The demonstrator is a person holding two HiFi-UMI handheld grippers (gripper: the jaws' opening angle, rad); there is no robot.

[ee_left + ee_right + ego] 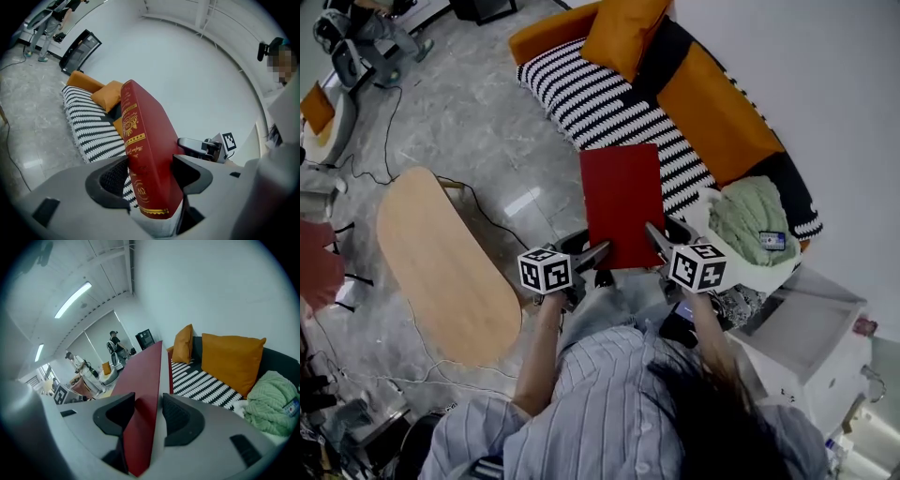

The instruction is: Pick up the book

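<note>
A red hardcover book (622, 202) with gold lettering on its spine hangs in the air over the front edge of the striped sofa seat, gripped at its near end from both sides. My left gripper (600, 252) is shut on the book's left corner; in the left gripper view the spine (143, 154) stands wedged between its pads. My right gripper (655, 238) is shut on the right corner, and in the right gripper view the cover (140, 394) runs edge-on between its jaws. The right gripper (202, 147) also shows beyond the book in the left gripper view.
The sofa (609, 108) has a black-and-white striped cover and orange cushions (623, 33). A green blanket (750, 220) with a small blue item lies at its right end. An oval wooden table (441, 262) stands left, cables trail on the floor, and a white cabinet (811, 323) stands right.
</note>
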